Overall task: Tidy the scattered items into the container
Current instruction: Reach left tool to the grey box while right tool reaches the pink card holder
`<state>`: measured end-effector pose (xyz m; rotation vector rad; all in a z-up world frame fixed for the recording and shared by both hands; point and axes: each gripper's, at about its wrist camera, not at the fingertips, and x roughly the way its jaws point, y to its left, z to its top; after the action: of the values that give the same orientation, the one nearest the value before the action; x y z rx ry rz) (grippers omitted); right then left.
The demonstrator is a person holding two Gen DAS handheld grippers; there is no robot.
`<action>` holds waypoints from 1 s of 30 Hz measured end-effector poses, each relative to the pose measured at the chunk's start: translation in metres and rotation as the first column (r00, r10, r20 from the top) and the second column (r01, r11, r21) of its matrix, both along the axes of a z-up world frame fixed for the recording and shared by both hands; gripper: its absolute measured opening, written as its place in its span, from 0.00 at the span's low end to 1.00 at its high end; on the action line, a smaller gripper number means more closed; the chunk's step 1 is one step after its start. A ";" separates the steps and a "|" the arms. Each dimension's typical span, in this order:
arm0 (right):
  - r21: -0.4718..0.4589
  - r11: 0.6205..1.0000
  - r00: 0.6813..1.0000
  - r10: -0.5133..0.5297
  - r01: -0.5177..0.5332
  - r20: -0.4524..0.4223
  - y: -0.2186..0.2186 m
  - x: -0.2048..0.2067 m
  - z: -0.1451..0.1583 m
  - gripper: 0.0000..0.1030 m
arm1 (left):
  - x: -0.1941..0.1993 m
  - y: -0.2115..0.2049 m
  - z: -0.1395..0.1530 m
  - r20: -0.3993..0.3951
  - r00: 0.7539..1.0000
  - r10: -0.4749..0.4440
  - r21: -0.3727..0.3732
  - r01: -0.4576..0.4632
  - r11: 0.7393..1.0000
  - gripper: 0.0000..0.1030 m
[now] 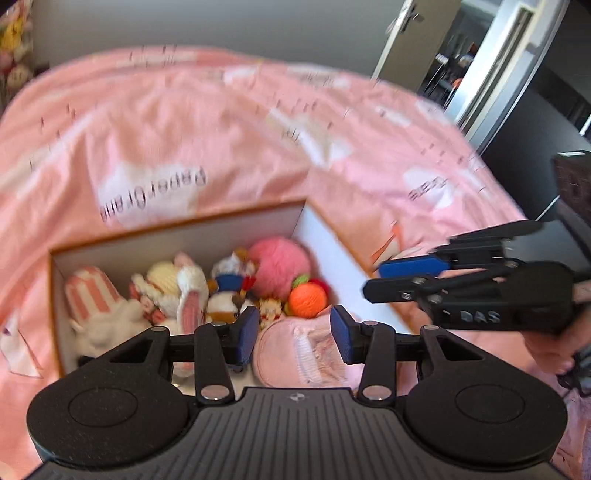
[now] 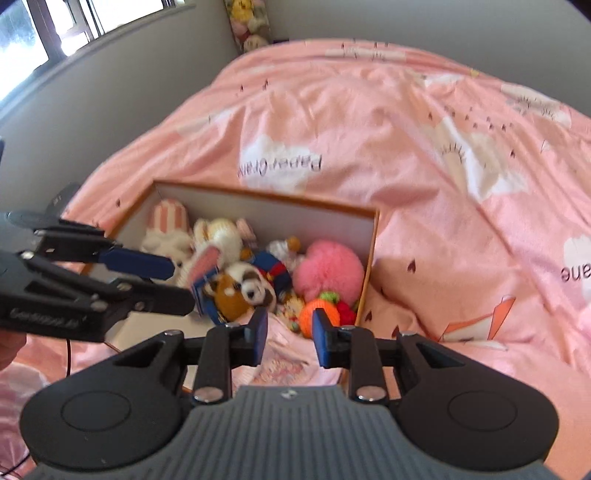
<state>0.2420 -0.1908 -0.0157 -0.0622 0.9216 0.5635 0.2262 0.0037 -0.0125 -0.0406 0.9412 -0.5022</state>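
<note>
An open white cardboard box with brown edges sits on the bed and holds several plush toys. Among them are a pink pompom, an orange knitted ball, a pink-striped toy and a brown-and-white dog. A pale pink pouch lies at the box's near end. My left gripper hovers open above the pouch, pads clear of it. My right gripper is also open over the pouch, holding nothing.
A pink duvet with cloud prints covers the bed around the box. More soft toys are stacked in the far corner by the wall. An open doorway is at the far right. A person's hand grips the right tool.
</note>
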 end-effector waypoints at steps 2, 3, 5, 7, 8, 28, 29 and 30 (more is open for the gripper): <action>0.021 1.000 0.999 -0.014 0.013 0.033 0.001 -0.013 0.004 0.29 | -0.018 0.005 0.007 0.026 1.000 0.003 -0.015 -0.002 1.000 0.48; 0.034 0.999 0.999 -0.025 0.024 0.045 0.002 -0.022 0.002 0.29 | -0.027 0.008 0.008 0.035 0.999 0.008 -0.016 -0.007 1.000 0.48; 0.066 0.997 0.998 -0.042 0.039 0.056 0.003 -0.042 -0.006 0.29 | -0.049 0.014 0.005 0.065 0.997 0.032 0.007 -0.032 0.999 0.48; 0.096 0.994 0.997 -0.053 0.047 0.059 0.003 -0.065 -0.015 0.29 | -0.070 0.021 0.001 0.085 0.995 0.051 0.039 -0.054 0.998 0.48; 0.106 0.993 0.997 -0.060 0.053 0.058 0.004 -0.076 -0.020 0.30 | -0.080 0.024 -0.002 0.087 0.995 0.058 0.051 -0.062 0.997 0.48; 0.006 0.988 0.985 -0.156 0.156 0.076 0.016 -0.187 -0.108 0.43 | -0.163 0.060 -0.100 -0.117 0.966 0.232 0.073 -0.224 0.972 0.59; -0.004 0.987 0.985 -0.157 0.158 0.075 0.017 -0.187 -0.110 0.43 | -0.163 0.059 -0.103 -0.120 0.964 0.236 0.077 -0.228 0.971 0.61; -0.008 0.987 0.984 -0.161 0.162 0.071 0.017 -0.186 -0.113 0.44 | -0.163 0.059 -0.106 -0.124 0.962 0.241 0.079 -0.233 0.969 0.61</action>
<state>0.0561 -0.1743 -0.1287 -0.0192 0.8537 0.4020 0.0634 0.0630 -0.1182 -0.1291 1.0671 -0.2490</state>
